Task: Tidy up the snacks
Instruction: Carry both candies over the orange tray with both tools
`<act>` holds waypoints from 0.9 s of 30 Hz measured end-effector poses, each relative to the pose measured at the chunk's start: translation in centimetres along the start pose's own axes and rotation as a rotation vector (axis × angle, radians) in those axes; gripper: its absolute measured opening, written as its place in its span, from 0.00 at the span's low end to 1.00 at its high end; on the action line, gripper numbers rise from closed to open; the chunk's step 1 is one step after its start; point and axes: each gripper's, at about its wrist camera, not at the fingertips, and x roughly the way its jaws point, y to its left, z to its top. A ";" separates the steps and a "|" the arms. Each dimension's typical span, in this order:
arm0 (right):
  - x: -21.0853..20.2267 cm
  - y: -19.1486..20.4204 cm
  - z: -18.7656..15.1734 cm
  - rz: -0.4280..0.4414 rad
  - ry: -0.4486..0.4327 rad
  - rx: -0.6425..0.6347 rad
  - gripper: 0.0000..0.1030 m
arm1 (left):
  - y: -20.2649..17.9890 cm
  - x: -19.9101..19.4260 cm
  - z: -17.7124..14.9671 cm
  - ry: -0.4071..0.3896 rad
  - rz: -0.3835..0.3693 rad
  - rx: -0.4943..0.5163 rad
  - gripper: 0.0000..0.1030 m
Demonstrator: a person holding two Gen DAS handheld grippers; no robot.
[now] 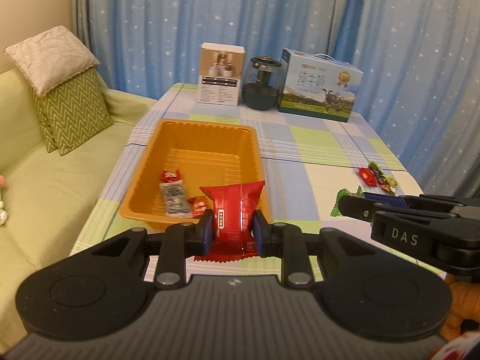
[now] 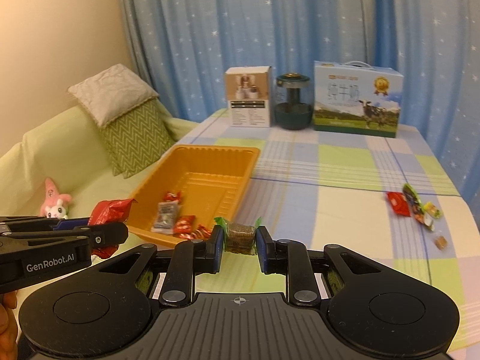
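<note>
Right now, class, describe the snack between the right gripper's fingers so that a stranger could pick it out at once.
Start at the orange tray on the checked tablecloth. Off its near right corner, the right gripper is around a brown block candy. Unlike the red packets nearby, it has a clear wrapper with green twisted ends.

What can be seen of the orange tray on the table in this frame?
The orange tray is a rectangular, deep bin of glossy thin plastic with sloped walls, a flat rim and a ribbed floor. It sits upright on the checked tablecloth, at the table's left side near the sofa. Inside, toward the near end, lie a grey packet and a few small red wrapped candies. Most of the floor is bare. Neither gripper touches it.
</note>
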 end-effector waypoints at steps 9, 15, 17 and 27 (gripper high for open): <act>2.2 1.5 0.2 0.027 0.024 -0.021 0.23 | 2.4 0.8 0.2 0.014 0.018 -0.033 0.24; 3.8 1.5 0.3 0.030 0.042 -0.021 0.23 | 3.2 1.9 0.3 0.031 0.018 -0.039 0.24; 4.4 1.6 0.5 0.033 0.046 -0.021 0.23 | 3.4 2.4 0.5 0.036 0.018 -0.043 0.24; 8.6 2.0 2.3 0.050 0.065 -0.026 0.23 | 4.8 5.9 1.8 0.062 0.025 -0.040 0.23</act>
